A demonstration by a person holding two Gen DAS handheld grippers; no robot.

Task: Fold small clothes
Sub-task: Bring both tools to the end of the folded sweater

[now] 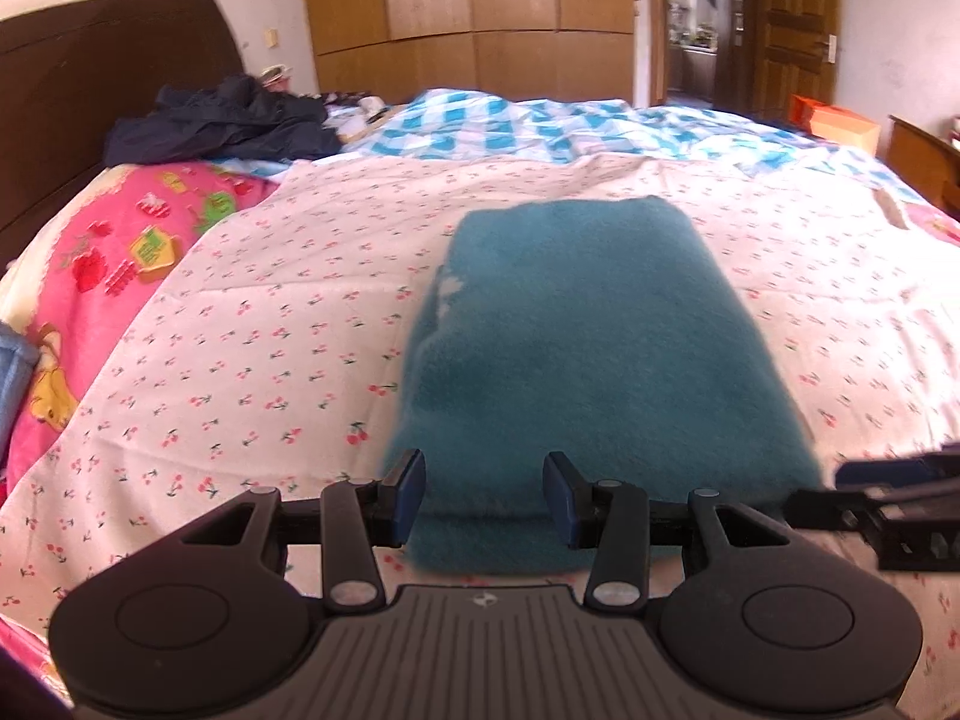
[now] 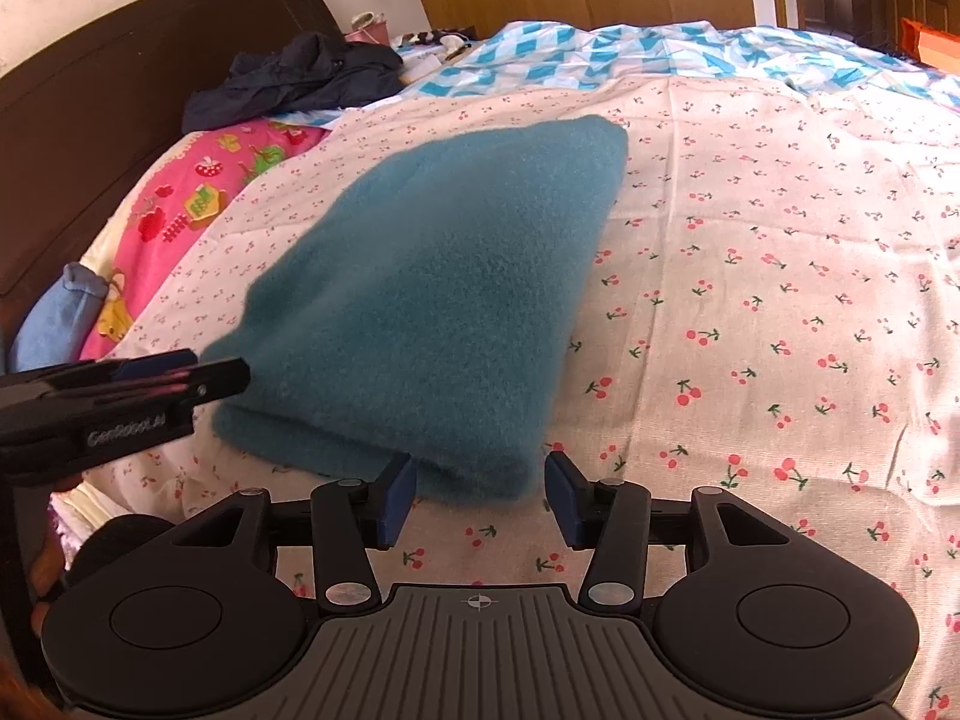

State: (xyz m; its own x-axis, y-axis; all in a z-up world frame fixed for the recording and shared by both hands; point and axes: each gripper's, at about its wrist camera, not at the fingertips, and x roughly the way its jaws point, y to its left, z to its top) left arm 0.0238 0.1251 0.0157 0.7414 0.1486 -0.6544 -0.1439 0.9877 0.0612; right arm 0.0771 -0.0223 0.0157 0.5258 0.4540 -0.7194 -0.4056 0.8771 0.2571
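— What's at the far left from where you sit?

— I see a dark brown headboard (image 1: 90, 78) with a crumpled navy garment (image 1: 228, 120) in front of it. Nearer on the left lies a pink cartoon blanket (image 1: 120, 252), and a bit of light blue cloth (image 2: 57, 318) sits at its near edge.

— And the piece being folded?

— The teal fleece garment (image 1: 576, 348) lies folded into a thick oblong on the bed's cherry-print sheet (image 1: 270, 330), about mid-bed, its long side running from near to far. A doubled layer shows along its near edge.

— How is my left gripper?

— The left gripper (image 1: 485, 495) is at the garment's near edge, jaws partly apart. The fleece edge sits between the blue pads, but I see a gap on each side, so nothing is clamped.

— The right one?

— The right gripper (image 2: 480, 495) is at the near right corner of the garment, jaws also partly apart. The corner reaches in toward the left pad; I can't tell whether it touches. The right pad stands clear over the sheet.

— Anything further right?

— A blue-and-white checked quilt (image 1: 540, 126) is bunched along the far side of the bed. Behind it stand wooden wardrobes (image 1: 480, 12), and at the far right there is an open wooden door (image 1: 792, 24) and an orange box (image 1: 834, 120).
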